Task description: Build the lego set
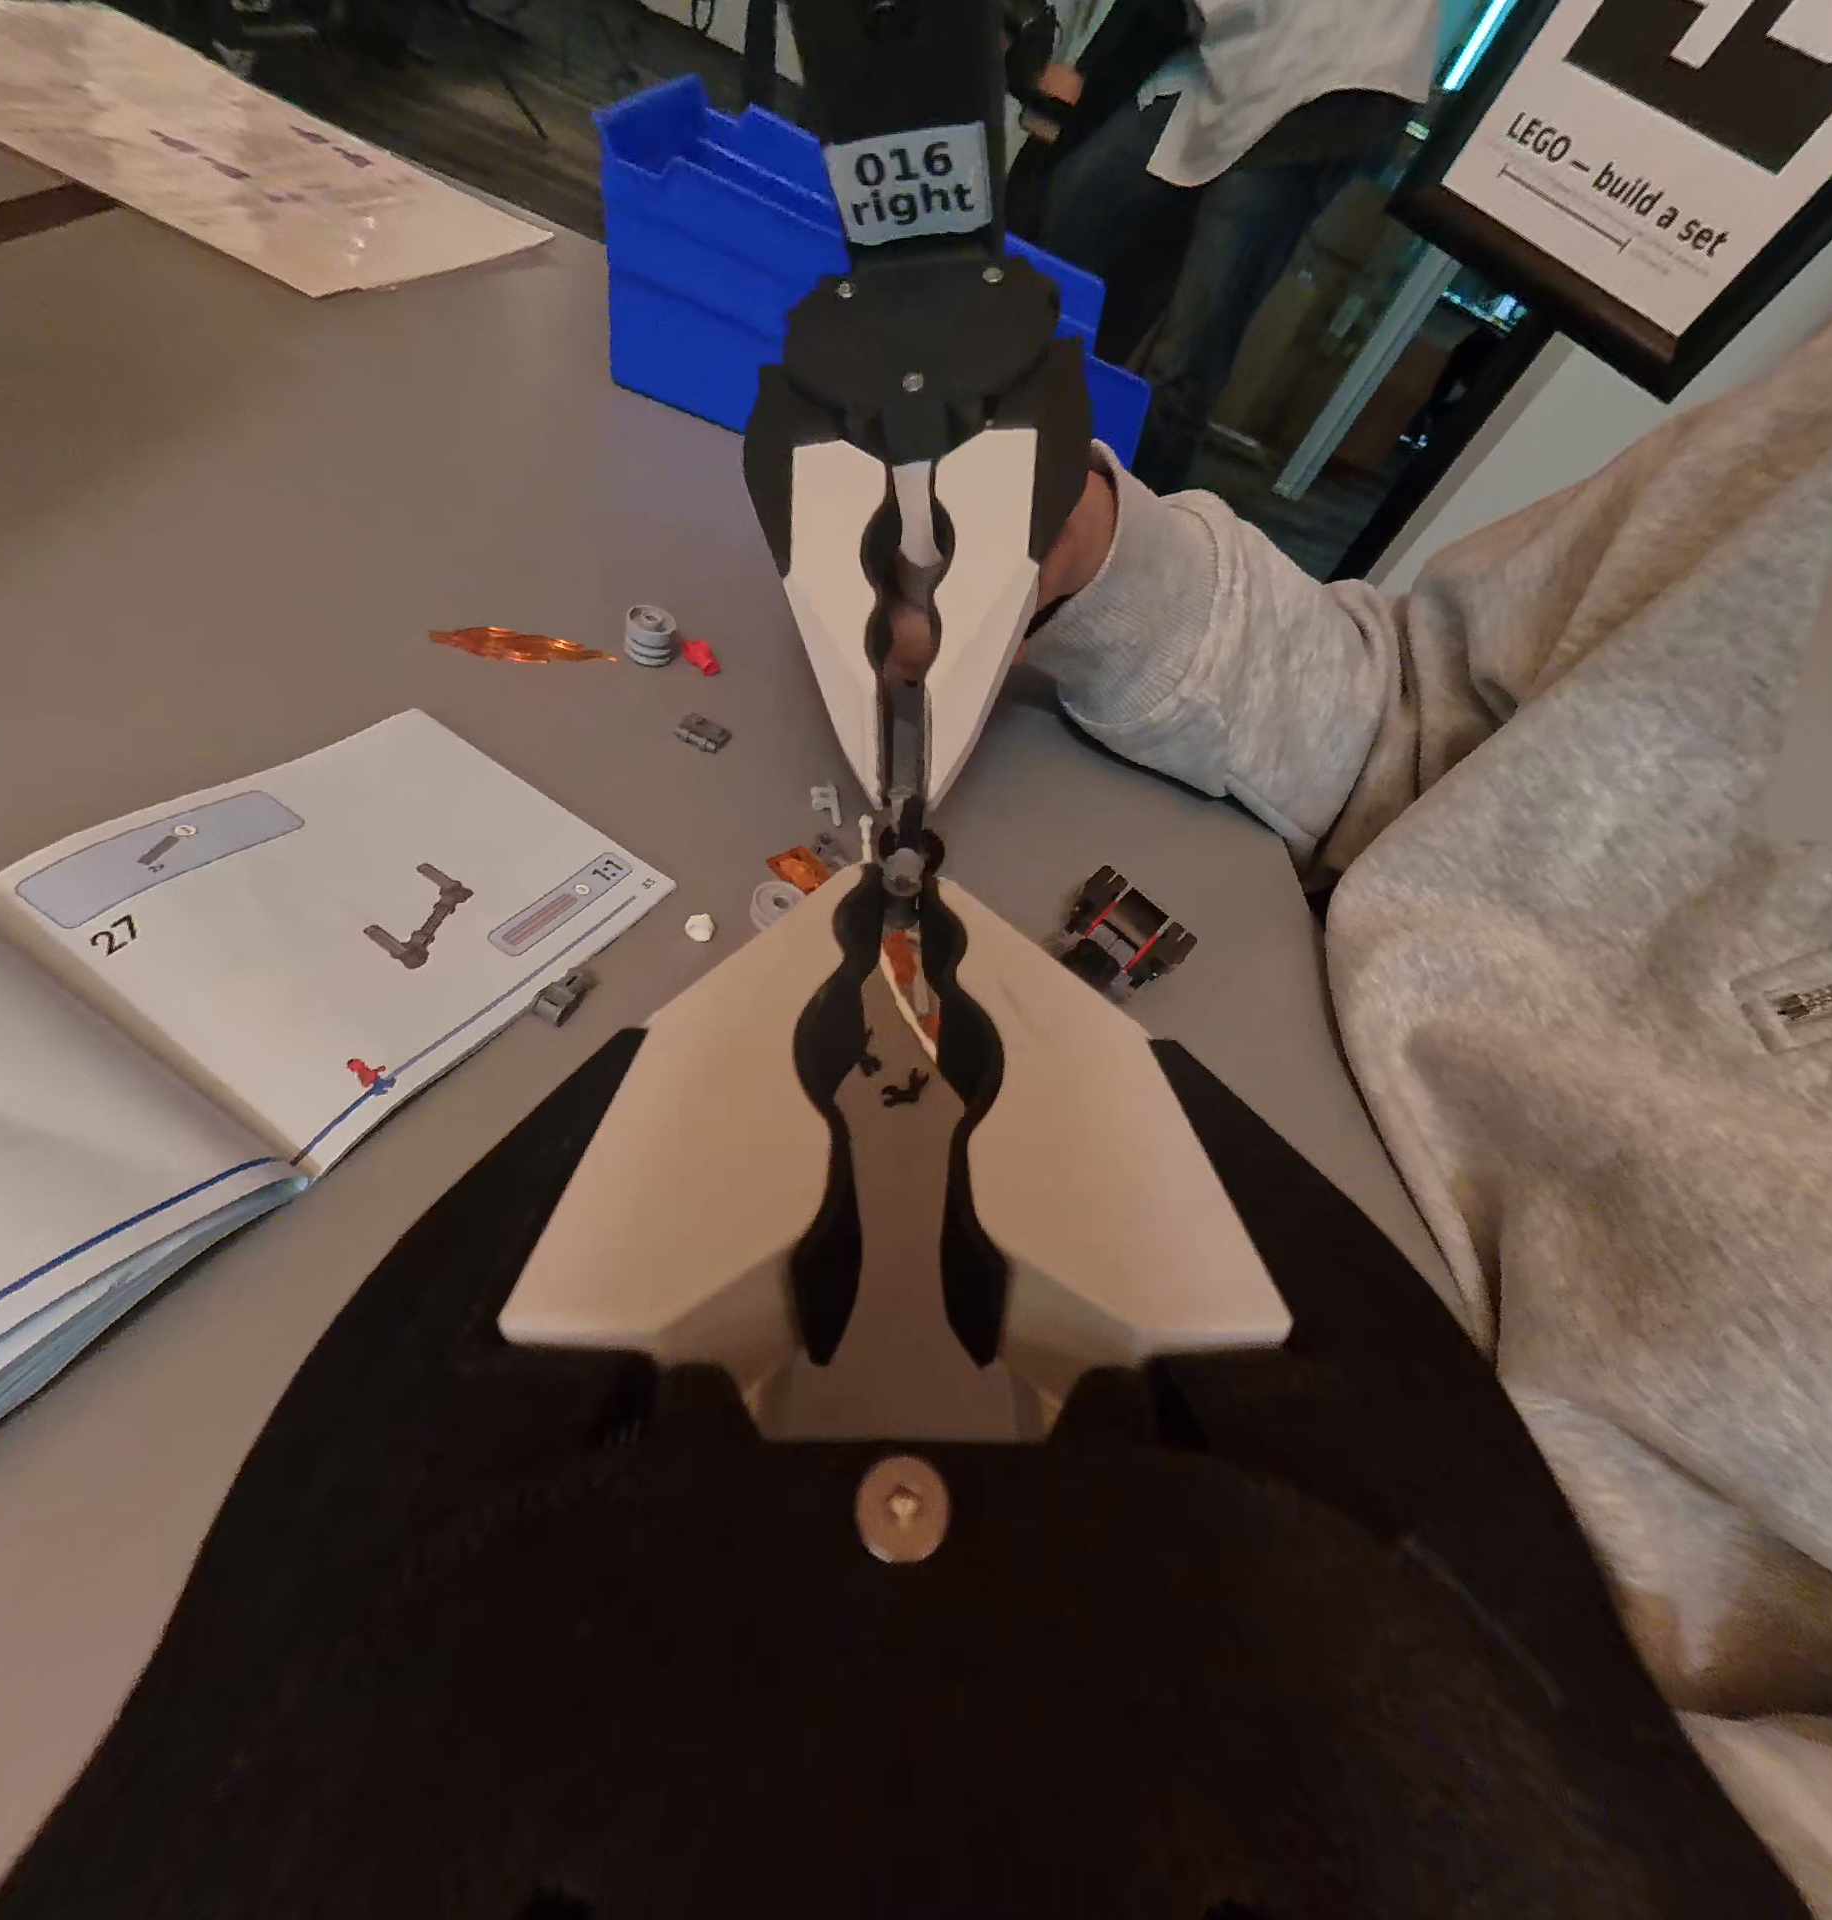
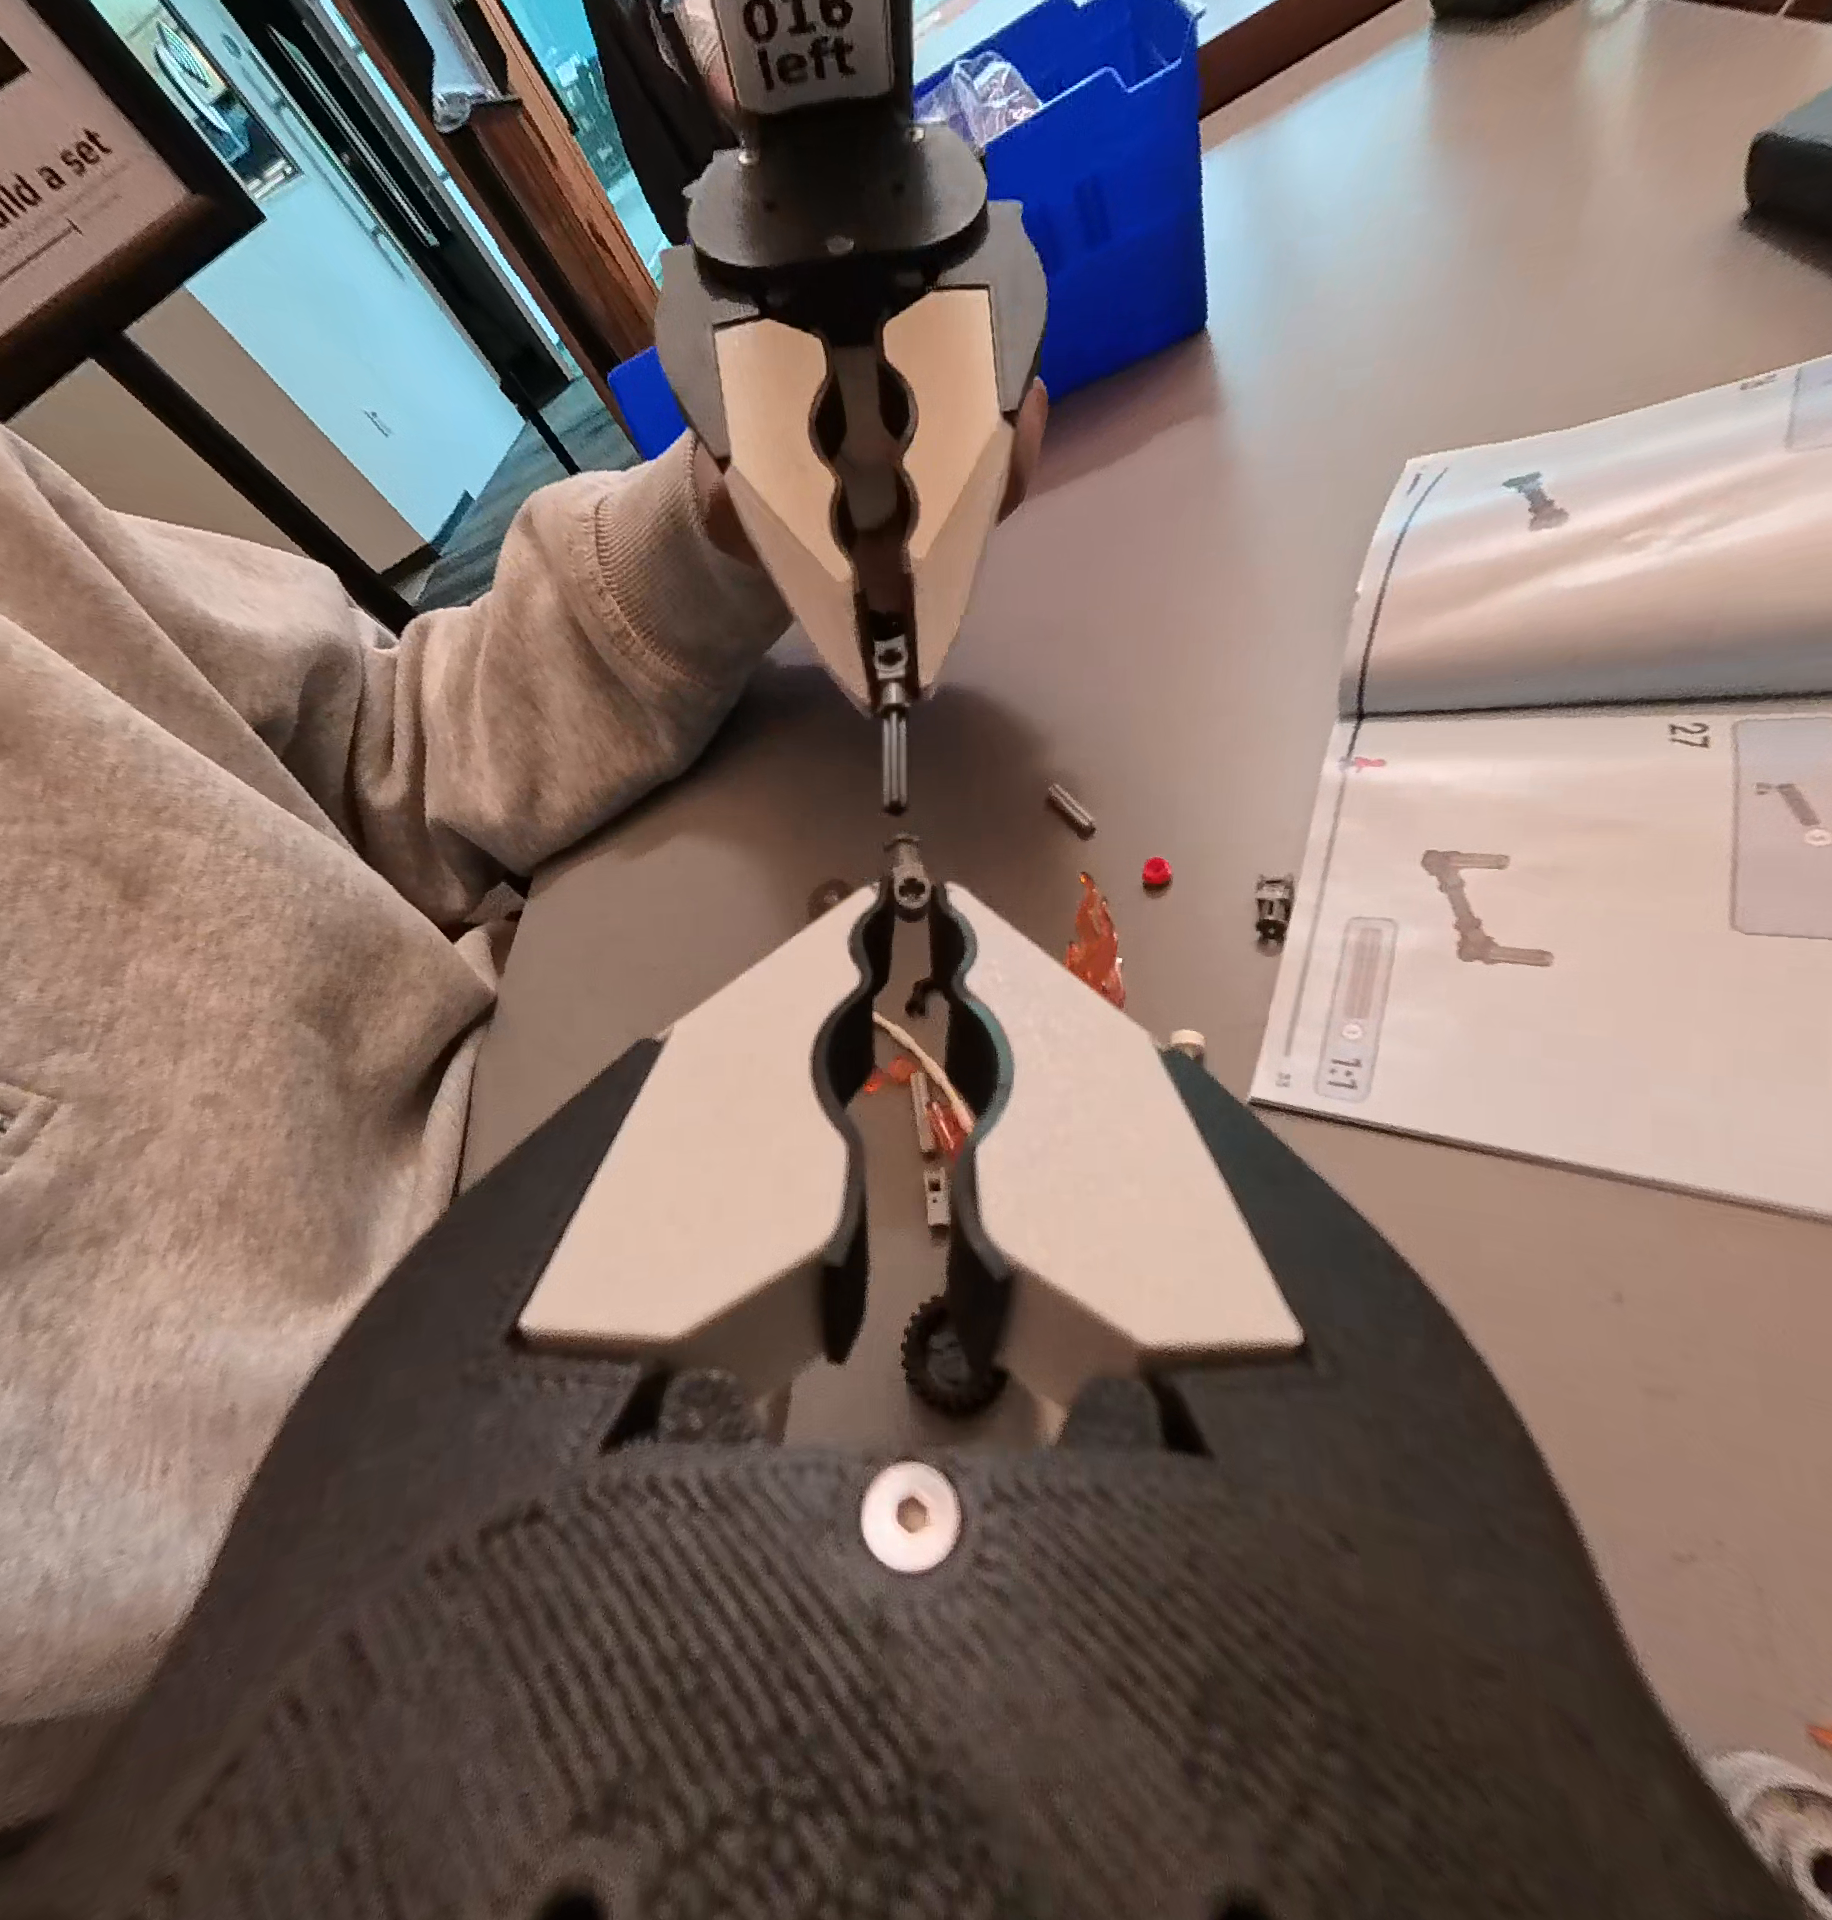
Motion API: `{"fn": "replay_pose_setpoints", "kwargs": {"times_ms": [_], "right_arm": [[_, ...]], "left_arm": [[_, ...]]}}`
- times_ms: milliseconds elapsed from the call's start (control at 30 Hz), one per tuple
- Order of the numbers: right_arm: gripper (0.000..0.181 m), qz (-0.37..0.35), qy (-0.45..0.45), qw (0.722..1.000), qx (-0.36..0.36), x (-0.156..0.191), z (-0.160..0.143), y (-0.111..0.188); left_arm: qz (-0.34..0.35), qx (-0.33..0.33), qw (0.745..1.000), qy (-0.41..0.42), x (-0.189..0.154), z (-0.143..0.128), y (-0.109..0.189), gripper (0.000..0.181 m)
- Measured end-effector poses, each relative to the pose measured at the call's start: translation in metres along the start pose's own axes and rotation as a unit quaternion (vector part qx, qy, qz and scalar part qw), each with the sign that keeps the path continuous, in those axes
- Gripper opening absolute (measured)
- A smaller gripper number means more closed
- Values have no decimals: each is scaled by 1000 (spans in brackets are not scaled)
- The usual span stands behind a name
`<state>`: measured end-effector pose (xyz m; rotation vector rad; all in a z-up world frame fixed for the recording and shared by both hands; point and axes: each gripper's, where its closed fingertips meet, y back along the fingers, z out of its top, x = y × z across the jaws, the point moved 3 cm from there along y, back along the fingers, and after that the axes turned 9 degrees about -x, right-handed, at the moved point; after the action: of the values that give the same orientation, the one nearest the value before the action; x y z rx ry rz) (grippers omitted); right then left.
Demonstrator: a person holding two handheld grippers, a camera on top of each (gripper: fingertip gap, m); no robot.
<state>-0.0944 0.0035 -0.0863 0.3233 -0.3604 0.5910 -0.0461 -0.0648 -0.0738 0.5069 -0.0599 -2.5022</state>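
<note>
1. right wrist view showed the right gripper (image 2: 904, 883) pinching a small grey connector (image 2: 908, 885) at its tips.
2. facing it, the left gripper (image 2: 894, 694) clamped a grey axle piece (image 2: 894, 764), tips nearly meeting above the grey table (image 2: 1463, 1403).
3. the open instruction booklet (image 2: 1618, 935) and a blue bin (image 2: 1099, 208) lay nearby.
</note>
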Motion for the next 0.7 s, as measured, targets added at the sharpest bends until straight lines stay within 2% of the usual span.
{"fn": "replay_pose_setpoints", "kwargs": {"times_ms": [700], "right_arm": [[4, -30, 7, 999, 17, -5, -3, -3]], "left_arm": [[21, 37, 999, -7, 6, -11, -3, 5]]}}
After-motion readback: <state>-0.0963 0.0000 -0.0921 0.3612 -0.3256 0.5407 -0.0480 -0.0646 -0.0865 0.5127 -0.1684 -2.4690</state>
